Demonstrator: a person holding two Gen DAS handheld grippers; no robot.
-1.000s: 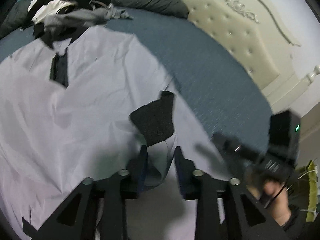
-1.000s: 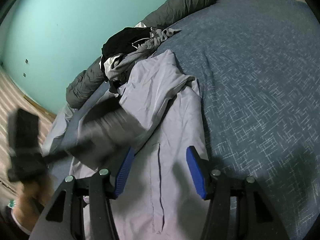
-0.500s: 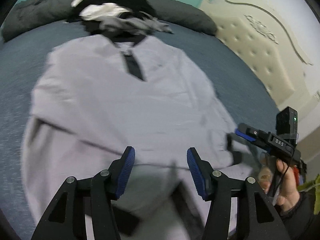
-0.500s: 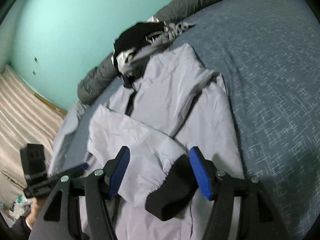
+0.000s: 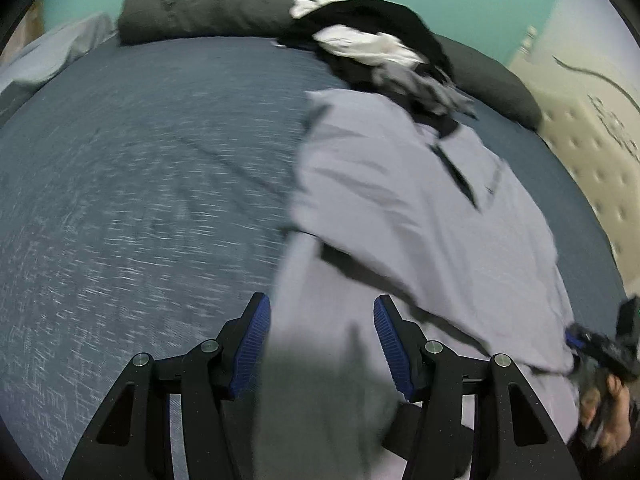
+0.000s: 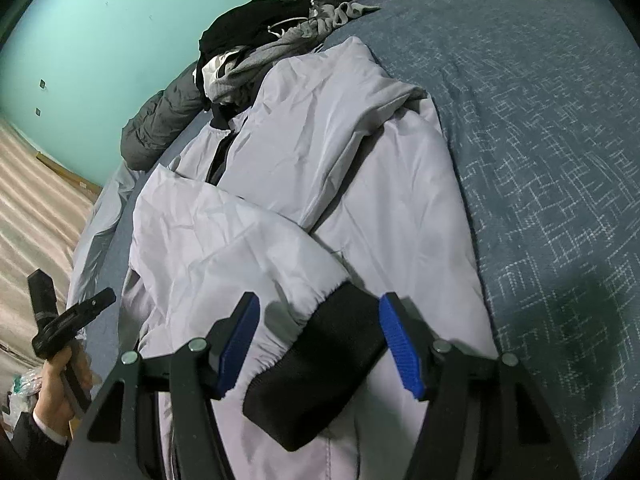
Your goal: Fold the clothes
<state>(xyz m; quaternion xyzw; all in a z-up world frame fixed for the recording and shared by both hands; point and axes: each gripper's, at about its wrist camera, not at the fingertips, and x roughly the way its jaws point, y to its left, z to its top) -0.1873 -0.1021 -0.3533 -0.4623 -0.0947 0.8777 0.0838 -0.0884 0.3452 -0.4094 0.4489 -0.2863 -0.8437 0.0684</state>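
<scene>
A pale lavender jacket (image 5: pixel 400 200) (image 6: pixel 320 140) lies spread on the blue bedspread (image 5: pixel 140 200). One sleeve is folded across its front, and the black cuff (image 6: pixel 320 364) rests on the body. My right gripper (image 6: pixel 318 344) is open just above that cuff, which lies between the blue pads without being pinched. My left gripper (image 5: pixel 322 344) is open and empty over the jacket's left edge. It also appears in the right wrist view, held by a hand at the far left (image 6: pixel 106 296). In the left wrist view the right gripper (image 5: pixel 576 338) shows blurred at the right edge.
A pile of black, white and grey clothes (image 5: pixel 372 40) (image 6: pixel 260 32) sits by the jacket's collar. Dark grey pillows (image 5: pixel 200 8) line the teal wall. A cream tufted headboard (image 5: pixel 592 128) is at the right. Bare bedspread (image 6: pixel 540 160) lies on both sides of the jacket.
My left gripper let go of the sleeve cuff, opened and swung left to the jacket's edge. The sleeve now lies across the jacket. My right gripper came down slightly over the cuff.
</scene>
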